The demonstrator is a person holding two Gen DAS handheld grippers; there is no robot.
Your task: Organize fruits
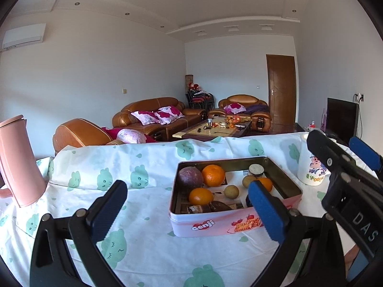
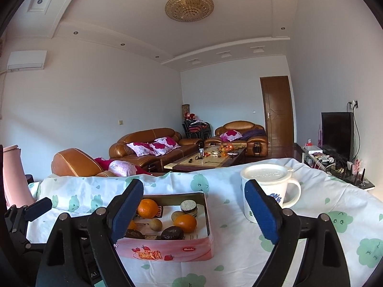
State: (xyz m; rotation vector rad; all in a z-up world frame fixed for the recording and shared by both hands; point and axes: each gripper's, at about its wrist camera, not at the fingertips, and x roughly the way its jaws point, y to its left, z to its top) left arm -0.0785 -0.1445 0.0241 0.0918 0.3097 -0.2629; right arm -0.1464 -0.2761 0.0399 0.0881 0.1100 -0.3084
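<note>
A pink tin box (image 1: 203,227) sits on the cloth-covered table and also shows in the right wrist view (image 2: 167,248). It holds oranges (image 1: 213,175) (image 2: 147,207), a dark purple passion fruit (image 1: 189,177), small yellow-green fruits (image 1: 231,191) (image 2: 156,224), dark cakes (image 2: 171,233) and a small jar (image 1: 256,170). My left gripper (image 1: 189,205) is open and empty, just in front of the box. My right gripper (image 2: 191,210) is open and empty, between the box and the mug; it also shows in the left wrist view (image 1: 344,150) at the right.
A white lidded mug (image 2: 268,189) stands right of the box. A pink jug (image 1: 16,160) stands at the far left. The tablecloth (image 1: 143,239) has green prints. Sofas, a coffee table and a TV lie beyond the table's far edge.
</note>
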